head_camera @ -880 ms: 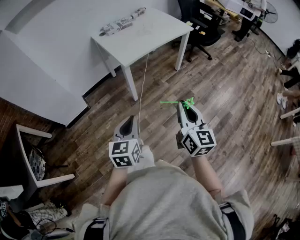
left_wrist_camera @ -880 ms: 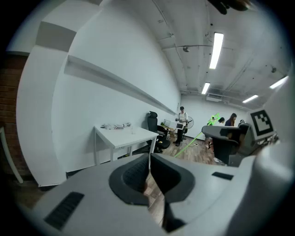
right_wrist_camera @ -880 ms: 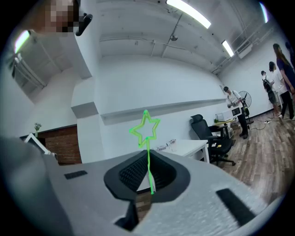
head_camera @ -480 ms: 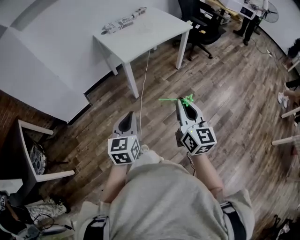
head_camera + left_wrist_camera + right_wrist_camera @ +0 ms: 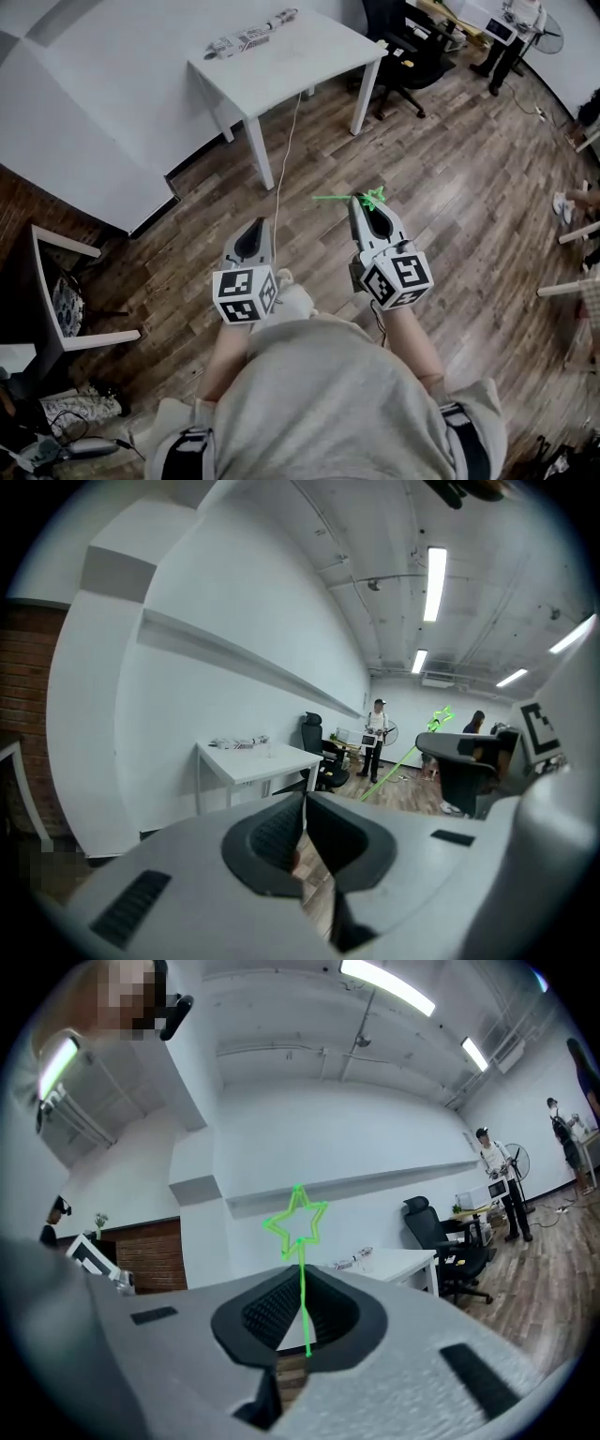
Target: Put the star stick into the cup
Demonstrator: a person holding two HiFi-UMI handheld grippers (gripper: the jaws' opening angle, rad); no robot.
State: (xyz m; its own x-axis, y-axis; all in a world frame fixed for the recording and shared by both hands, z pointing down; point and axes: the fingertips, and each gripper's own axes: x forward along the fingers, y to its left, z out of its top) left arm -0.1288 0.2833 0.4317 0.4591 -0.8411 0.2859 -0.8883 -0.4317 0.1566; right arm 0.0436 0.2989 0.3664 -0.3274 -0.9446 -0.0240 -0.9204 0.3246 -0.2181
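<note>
A thin green star stick (image 5: 361, 199) lies crosswise at the tip of my right gripper (image 5: 362, 203), which is shut on it over the wooden floor. In the right gripper view the stick (image 5: 303, 1288) stands up from between the jaws of the right gripper (image 5: 302, 1314), the star (image 5: 297, 1218) on top. My left gripper (image 5: 255, 228) is beside it on the left, shut and empty; in the left gripper view the left gripper (image 5: 305, 825) shows its jaws meeting in a thin line. The stick (image 5: 394, 766) also shows in that view. I cannot make out a cup for certain.
A white table (image 5: 281, 66) stands ahead by the white wall, with small packets (image 5: 251, 37) at its far edge and a cable (image 5: 286, 150) hanging down. A black office chair (image 5: 403, 47) is to its right and a white chair (image 5: 56, 309) at my left. A person (image 5: 377, 738) stands far off.
Both grippers keep nearly the same pose, the right one still holding the stick. The head view has drifted a little, so the table sits slightly higher in the picture.
</note>
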